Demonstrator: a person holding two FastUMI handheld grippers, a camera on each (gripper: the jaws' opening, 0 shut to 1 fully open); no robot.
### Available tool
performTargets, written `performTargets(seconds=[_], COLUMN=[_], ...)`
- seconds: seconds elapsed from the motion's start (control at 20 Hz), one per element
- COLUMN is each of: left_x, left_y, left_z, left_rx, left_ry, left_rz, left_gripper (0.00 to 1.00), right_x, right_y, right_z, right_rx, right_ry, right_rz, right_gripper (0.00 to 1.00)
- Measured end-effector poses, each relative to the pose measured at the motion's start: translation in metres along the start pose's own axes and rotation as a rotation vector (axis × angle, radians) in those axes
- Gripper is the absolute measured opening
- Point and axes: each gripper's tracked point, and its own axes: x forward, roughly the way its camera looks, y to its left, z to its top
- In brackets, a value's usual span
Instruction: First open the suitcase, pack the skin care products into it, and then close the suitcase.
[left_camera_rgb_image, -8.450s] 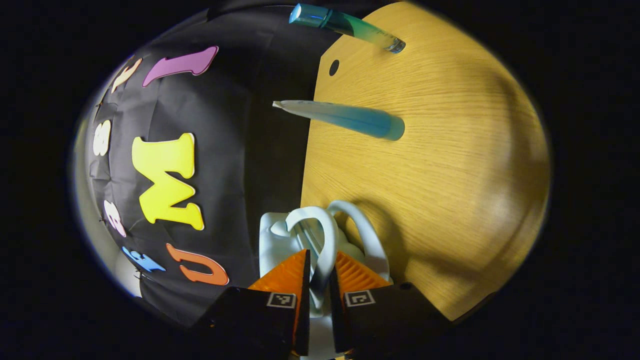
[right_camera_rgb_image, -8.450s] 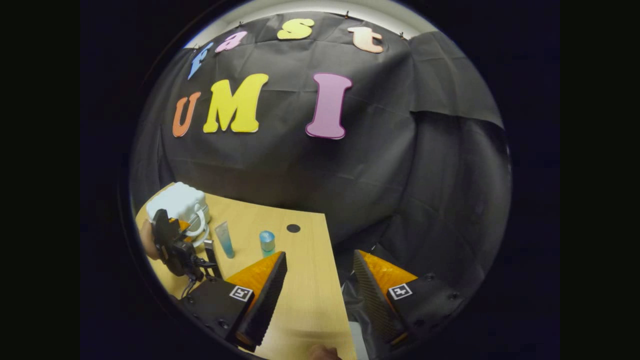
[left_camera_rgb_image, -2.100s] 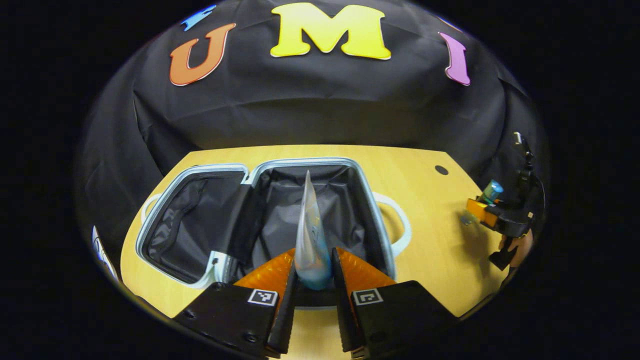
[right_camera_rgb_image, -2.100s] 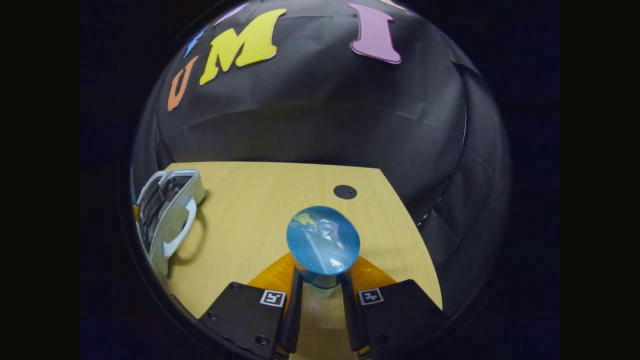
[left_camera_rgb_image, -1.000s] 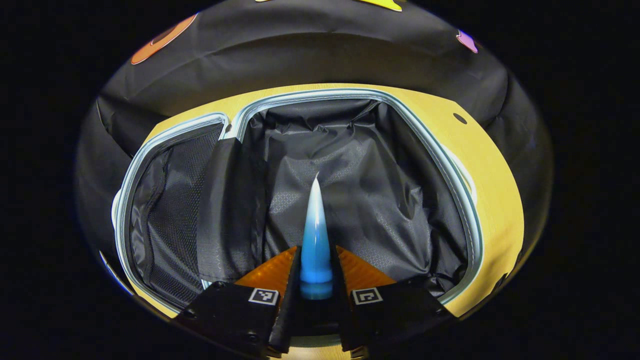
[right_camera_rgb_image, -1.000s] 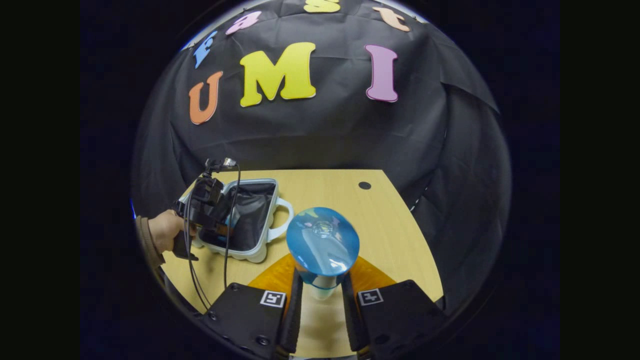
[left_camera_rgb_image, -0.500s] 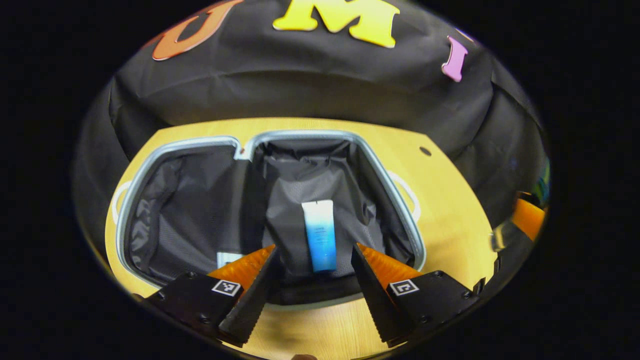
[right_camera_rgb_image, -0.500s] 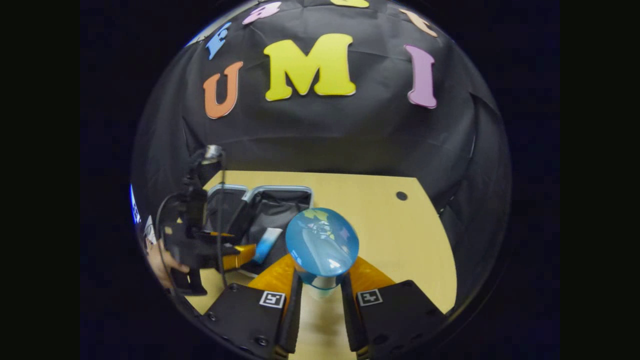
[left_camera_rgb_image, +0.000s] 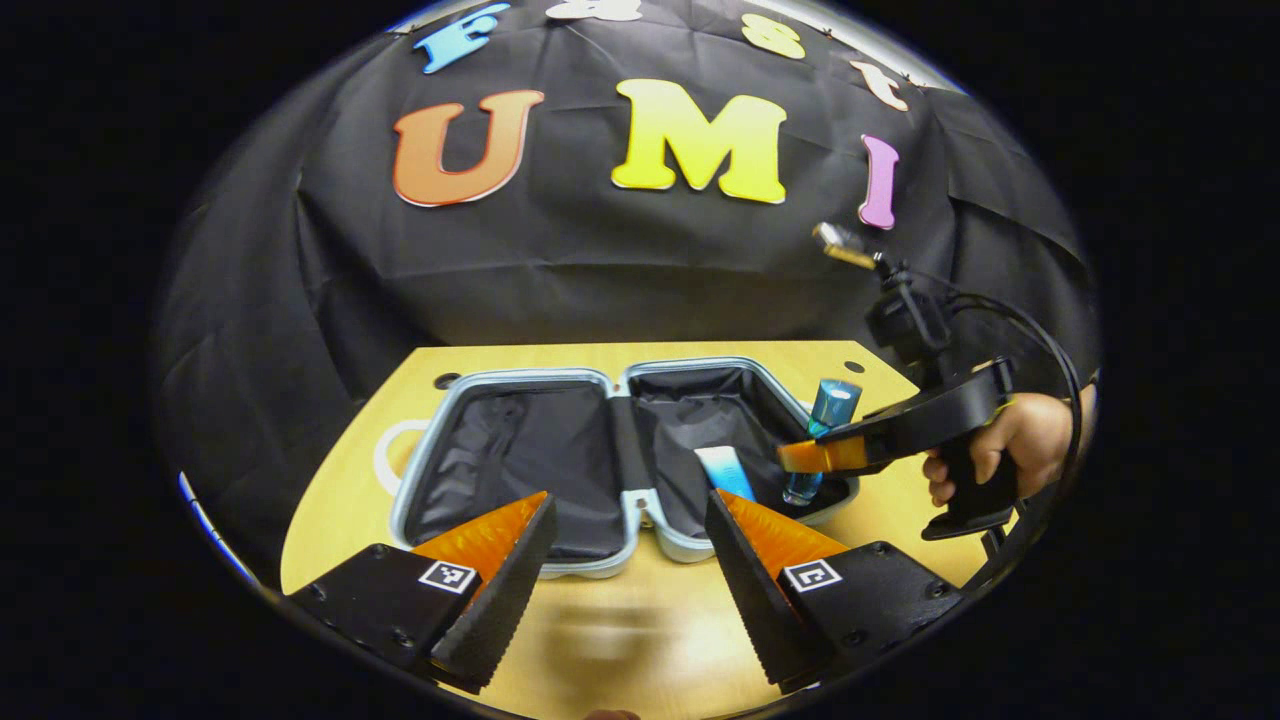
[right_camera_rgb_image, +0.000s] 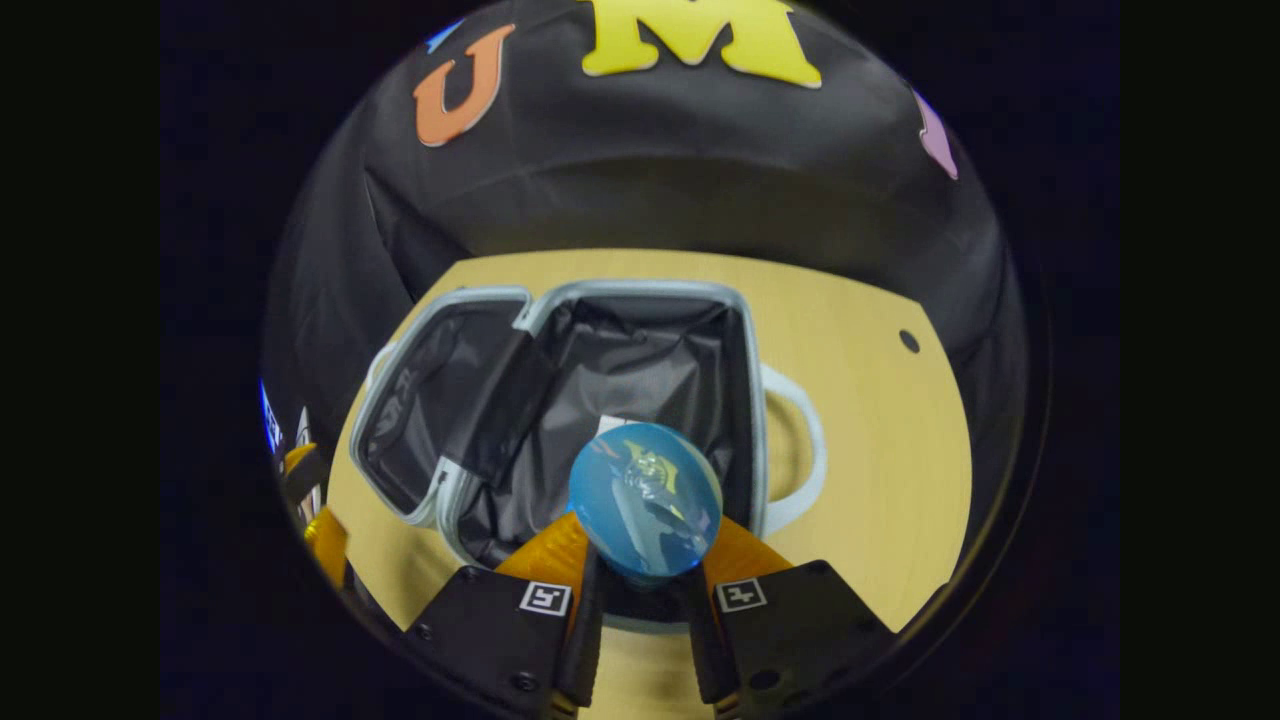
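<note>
The small white suitcase (left_camera_rgb_image: 598, 567) lies open on the wooden table (left_camera_rgb_image: 620, 640), both halves lined in black. A blue-and-white tube (left_camera_rgb_image: 726, 473) lies in its right half. My left gripper (left_camera_rgb_image: 625, 545) is open and holds nothing, just in front of the case. In the left gripper view, my right gripper (left_camera_rgb_image: 805, 460) holds an upright blue bottle (left_camera_rgb_image: 824, 425) over the right half. In the right gripper view, that gripper (right_camera_rgb_image: 643, 560) is shut on the bottle (right_camera_rgb_image: 645, 498), above the suitcase (right_camera_rgb_image: 640, 288). The tube's white end (right_camera_rgb_image: 608, 425) peeks out behind the cap.
A hand (left_camera_rgb_image: 1010, 450) holds the right gripper's grip at the table's right side. The suitcase's white handle (right_camera_rgb_image: 805, 450) sticks out to the right. The table has a small dark hole (right_camera_rgb_image: 908, 341) near its far right corner. The left gripper (right_camera_rgb_image: 315, 520) sits at the far left edge.
The left gripper has drawn back from the suitcase, still open, leaving the tube inside. The right gripper has carried the blue bottle leftward, over the case's right half.
</note>
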Motion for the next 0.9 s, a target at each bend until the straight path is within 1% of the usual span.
performTargets(seconds=[0.05,0.1,0.15,0.4,0.5,0.6,0.7,0.9], left_x=[-0.002,-0.002,-0.005,-0.008,-0.003,-0.004,-0.001,0.018], left_y=[0.008,0.015,0.026,0.082,0.102,0.121,0.137,0.172], left_z=[-0.002,-0.003,-0.006,-0.001,0.002,0.007,0.012,0.014], left_rx=[-0.016,-0.036,-0.059,-0.192,-0.214,-0.213,-0.242,-0.343], left_ry=[0.005,0.008,0.009,-0.021,-0.033,-0.049,-0.07,-0.104], left_rz=[0.022,0.04,0.059,0.149,0.184,0.219,0.226,0.244], left_gripper=[0.95,0.95,0.95,0.95,0.96,0.98,0.98,0.98], right_x=[0.01,0.016,0.017,0.039,0.05,0.062,0.068,0.07], right_y=[0.004,0.006,0.005,0.004,0.002,-0.005,-0.007,-0.008], right_z=[-0.005,-0.01,-0.002,0.017,0.018,0.01,0.001,0.001], right_rx=[0.023,0.046,0.06,0.076,0.09,0.118,0.14,0.132], right_ry=[0.029,0.064,0.041,0.055,0.093,0.141,0.178,0.182], right_rz=[0.0,-0.004,-0.009,-0.038,-0.062,-0.102,-0.116,-0.14], right_gripper=[0.36,0.34,0.36,0.36,0.36,0.36,0.36,0.36])
